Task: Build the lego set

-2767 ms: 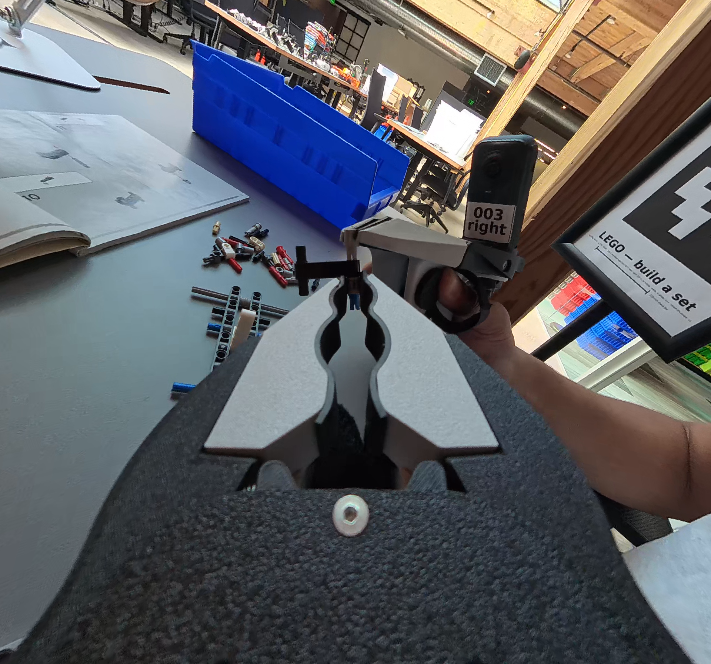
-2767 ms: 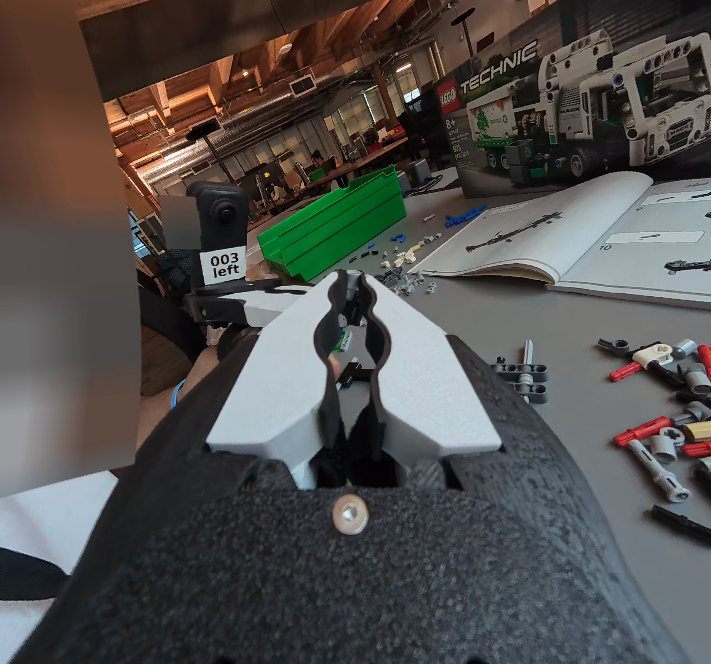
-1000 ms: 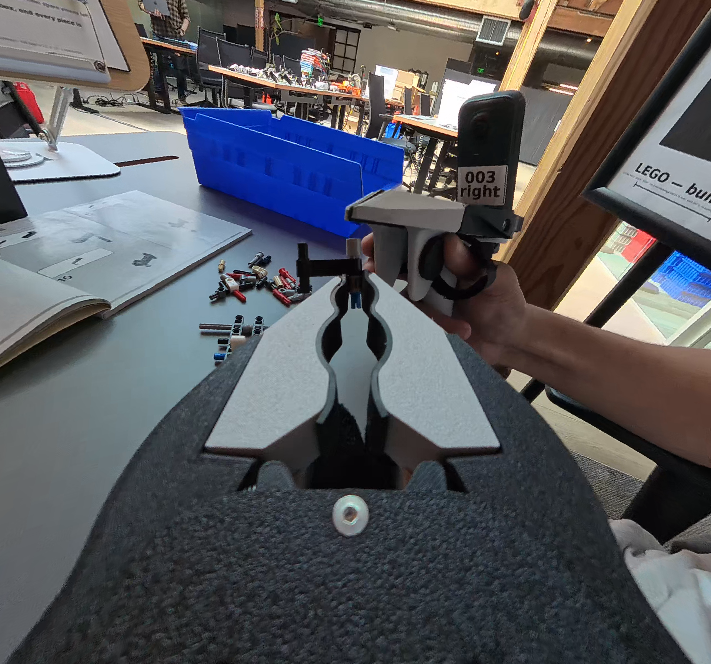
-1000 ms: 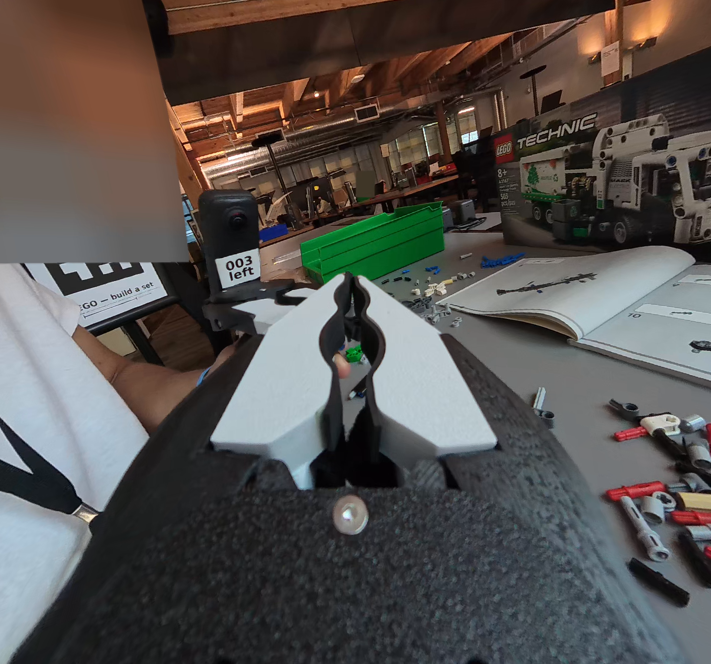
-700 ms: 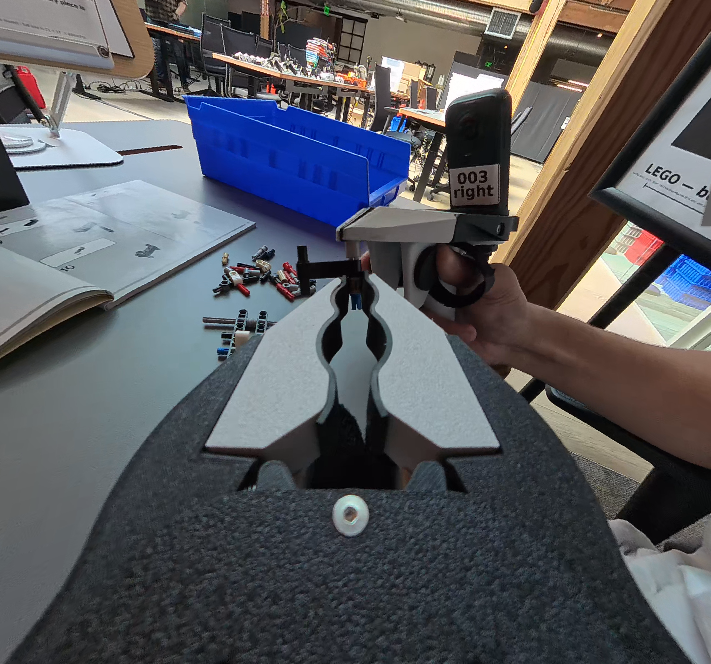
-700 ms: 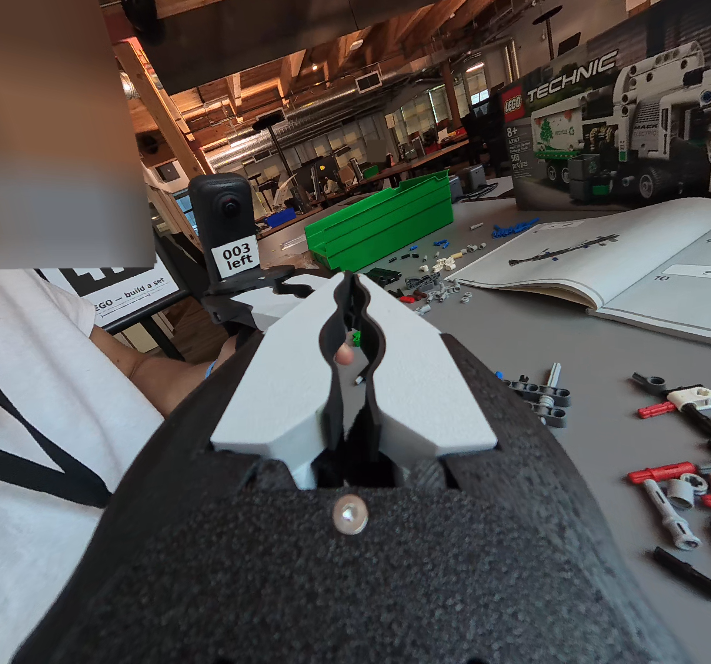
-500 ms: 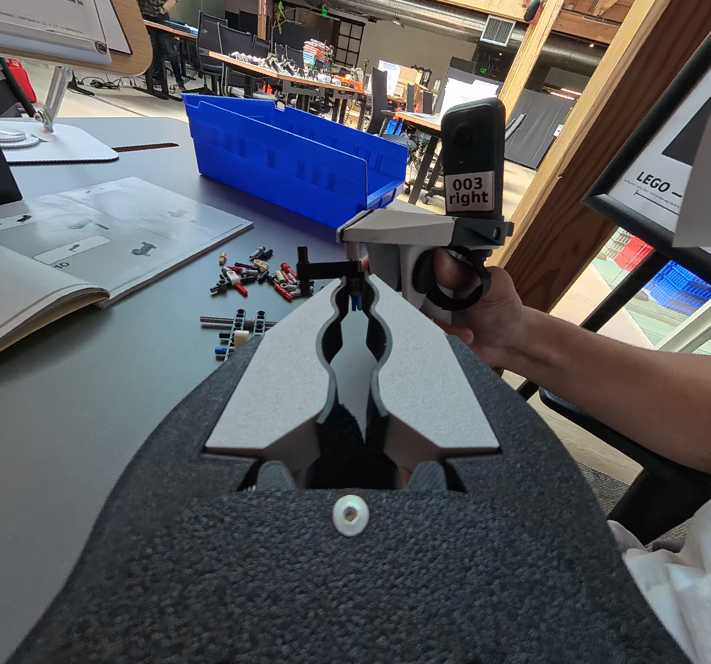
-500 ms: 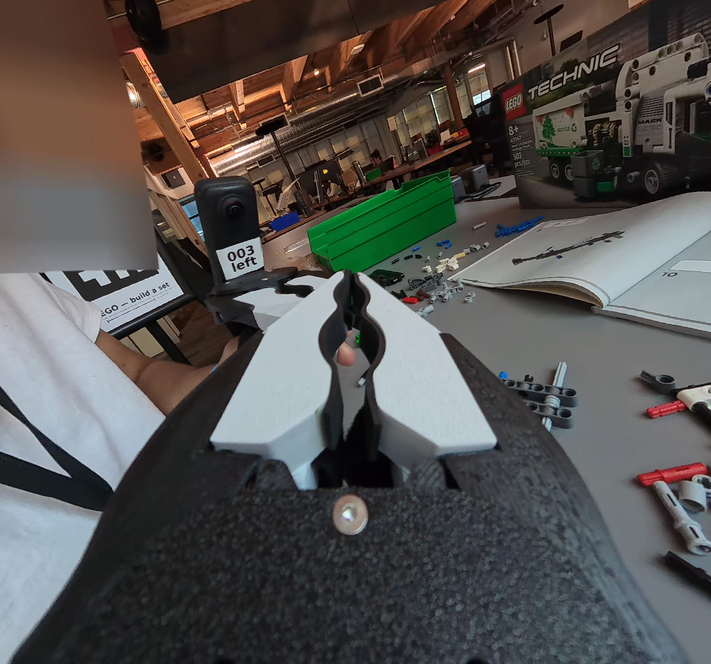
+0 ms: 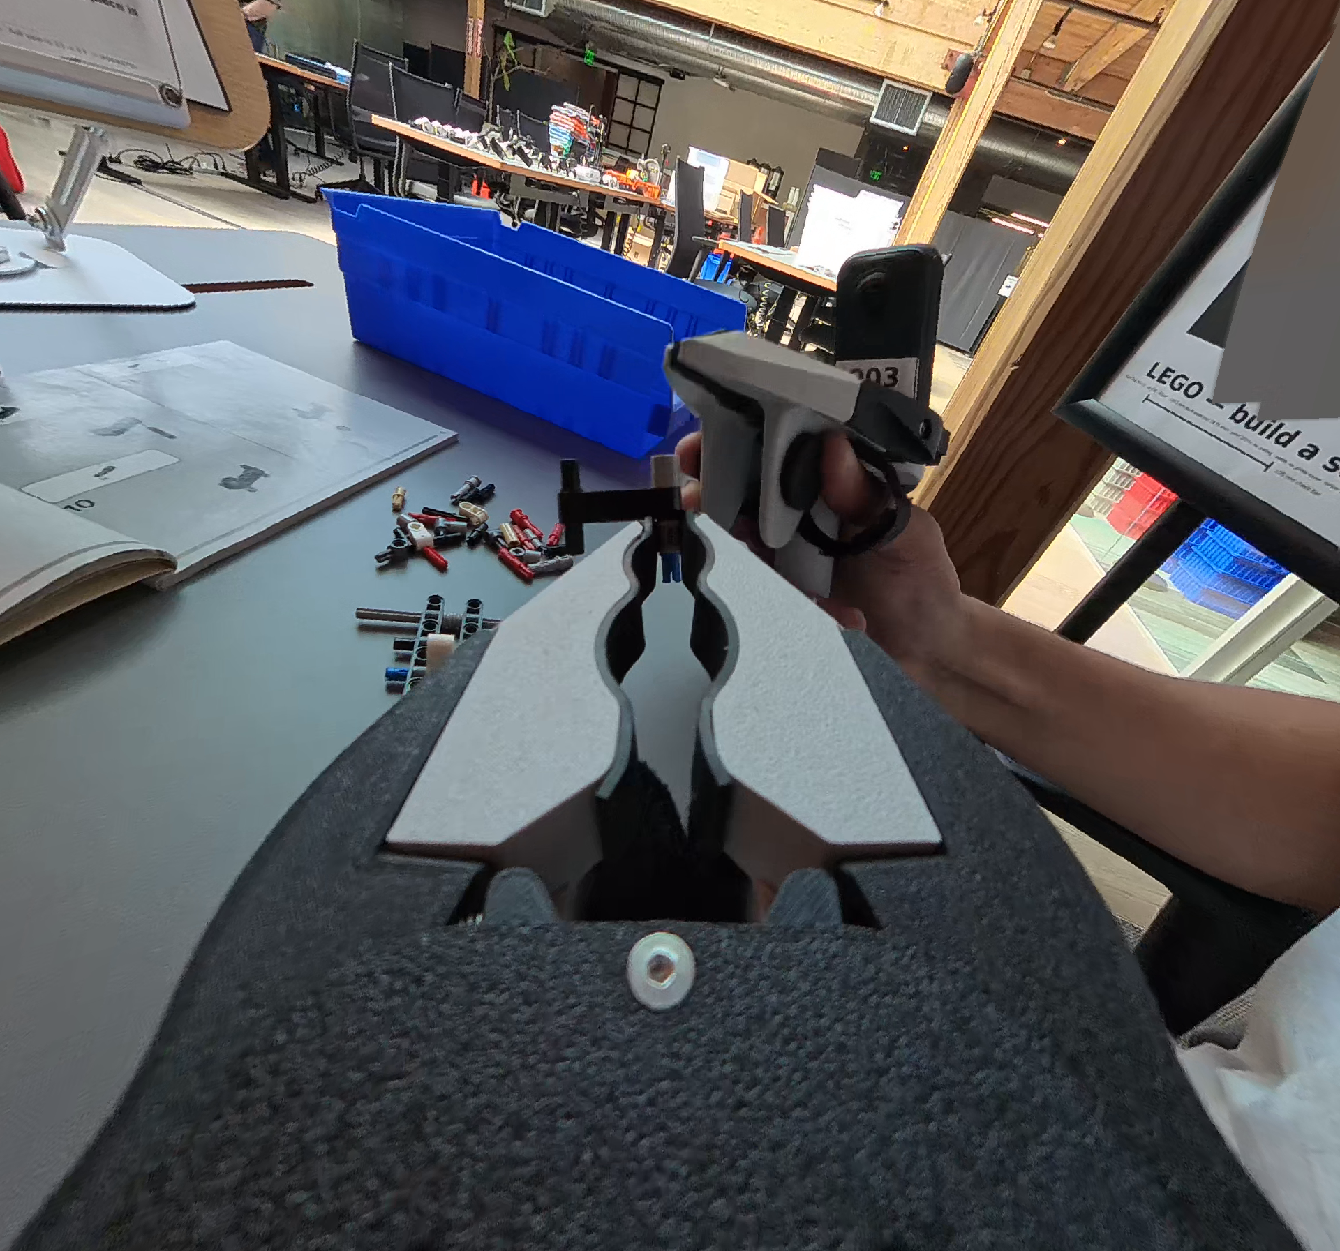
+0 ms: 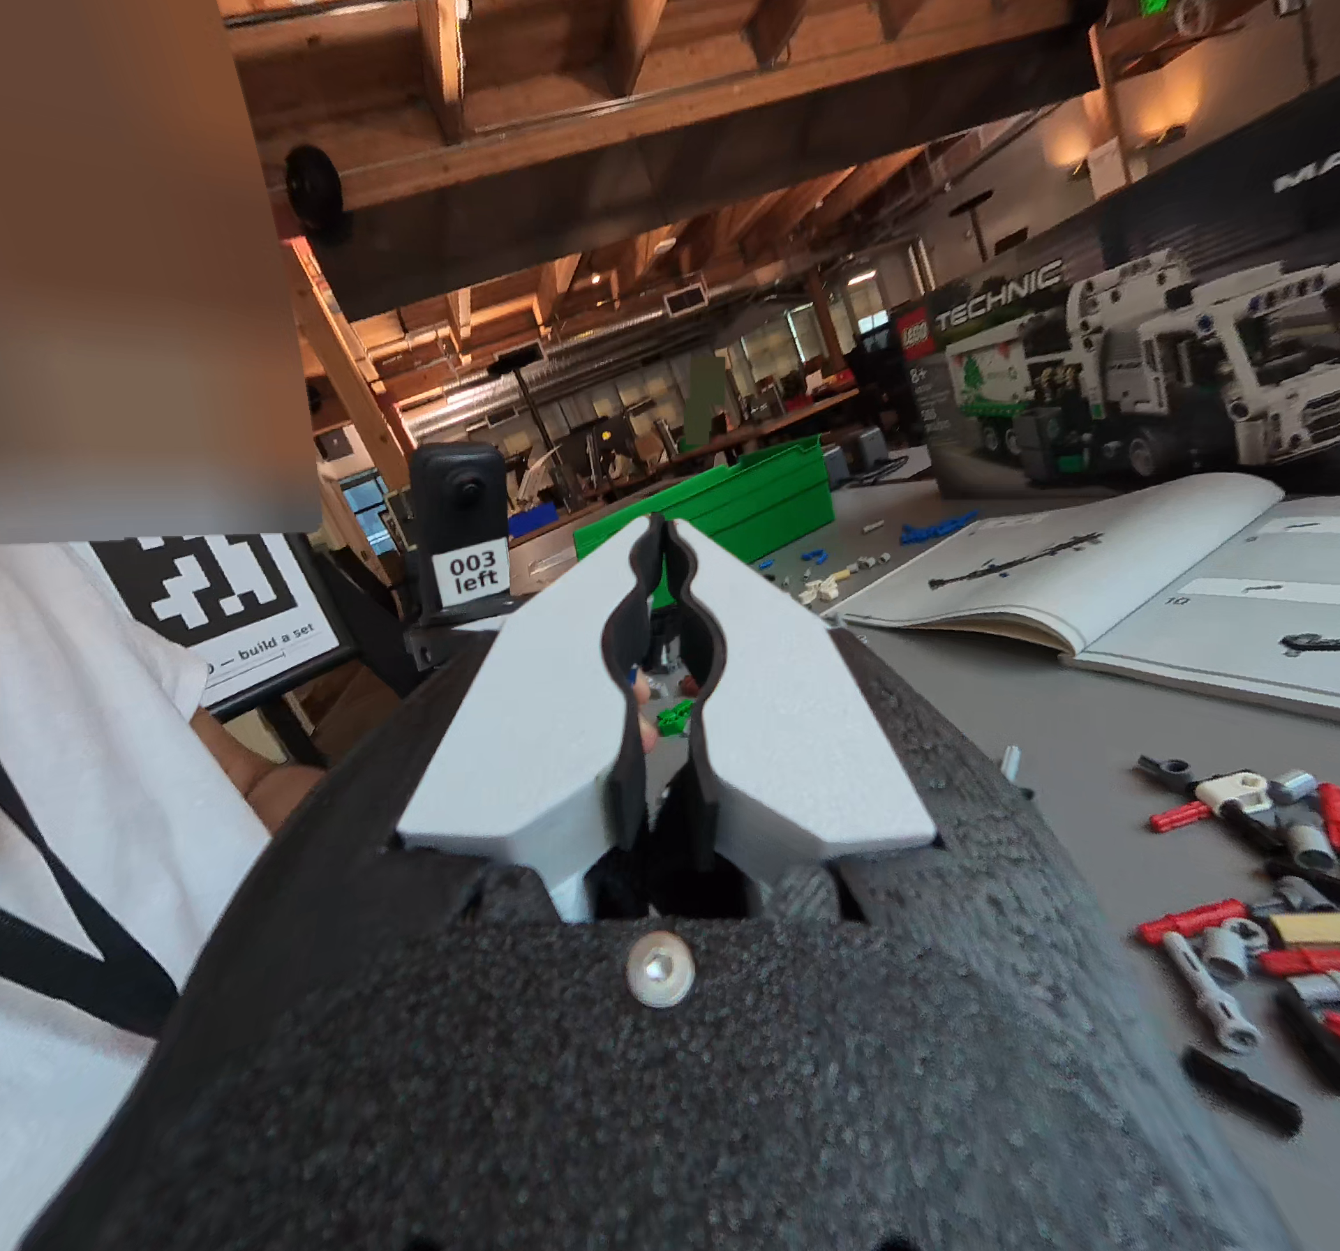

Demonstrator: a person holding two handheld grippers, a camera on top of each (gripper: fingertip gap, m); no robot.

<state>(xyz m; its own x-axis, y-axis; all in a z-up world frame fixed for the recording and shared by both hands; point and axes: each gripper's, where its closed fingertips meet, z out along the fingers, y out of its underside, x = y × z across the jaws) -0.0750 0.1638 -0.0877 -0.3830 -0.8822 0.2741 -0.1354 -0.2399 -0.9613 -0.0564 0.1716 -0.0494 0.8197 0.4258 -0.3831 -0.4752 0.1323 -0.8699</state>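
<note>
In the left wrist view my left gripper [image 9: 668, 536] is shut on a small Lego assembly, held above the table. The assembly is a black beam [image 9: 616, 507] sticking out to the left, with a grey bush [image 9: 663, 477] on top and a blue pin [image 9: 671, 567] hanging below between the fingers. My right gripper [image 9: 678, 368], held by a hand, is just right of and above the assembly, tilted upward. In the right wrist view the right gripper [image 10: 663, 527] is shut with nothing visible between its tips. The left gripper's camera [image 10: 458, 513] shows behind it.
A blue bin [image 9: 507, 317], an open instruction booklet [image 9: 181, 433], a pile of loose pins [image 9: 471, 535] and a black beam sub-assembly [image 9: 435, 629] lie on the dark table. The right wrist view shows a green bin [image 10: 725, 506], the set's box [image 10: 1124, 382] and red and grey pieces [image 10: 1247, 926]. Across from one pair of fingers to the other is roughly 4 cm.
The right gripper has risen and tilted upward beside the assembly; its view now shows more ceiling. The left gripper still holds the assembly in the same grip.
</note>
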